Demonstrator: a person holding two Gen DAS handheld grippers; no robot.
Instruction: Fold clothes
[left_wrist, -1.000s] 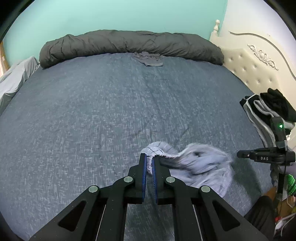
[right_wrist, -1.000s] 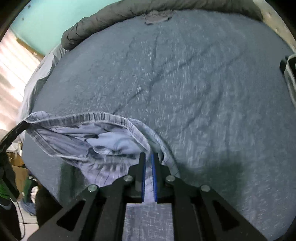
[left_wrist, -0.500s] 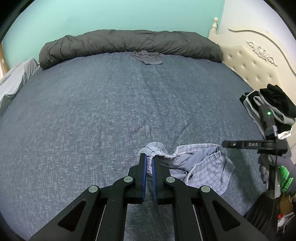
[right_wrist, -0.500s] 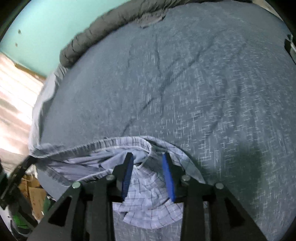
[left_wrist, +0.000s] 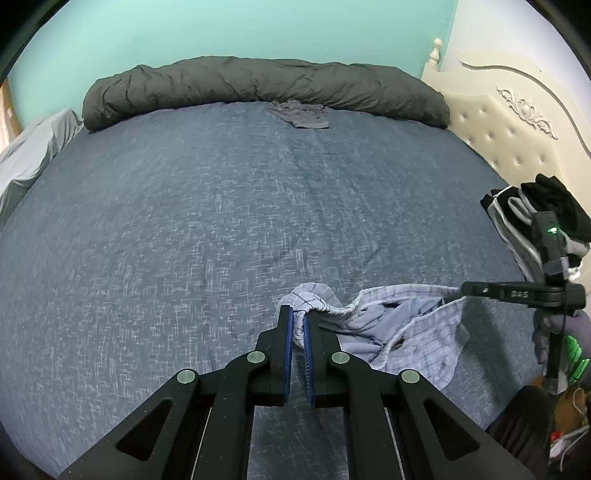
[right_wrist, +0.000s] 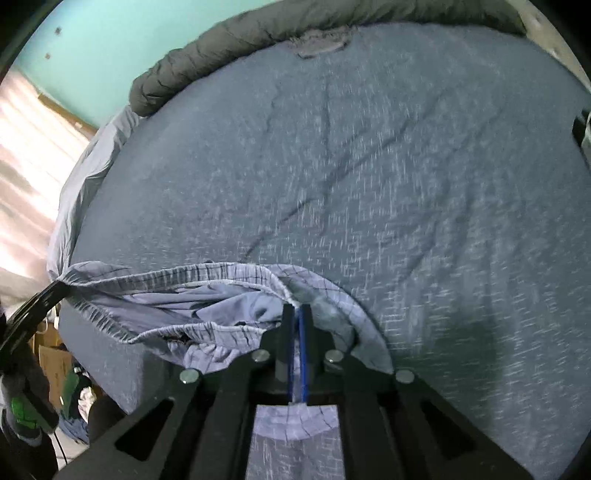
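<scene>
Checked shorts (right_wrist: 207, 291) regripped by right tongs (right_wrist: 297, 308)

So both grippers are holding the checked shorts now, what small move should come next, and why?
Probably draw the two grippers apart. The left gripper and the right gripper each pinch the waistband of the checked shorts, which sags crumpled on the bed.

Left wrist view close above the near edge of the bed (left_wrist: 221, 206), facing far toward the duvet (left_wrist: 258, 85), right wrist view close over the shorts (right_wrist: 207, 295), tilted down, both sharing bed, duvet, shorts.
</scene>
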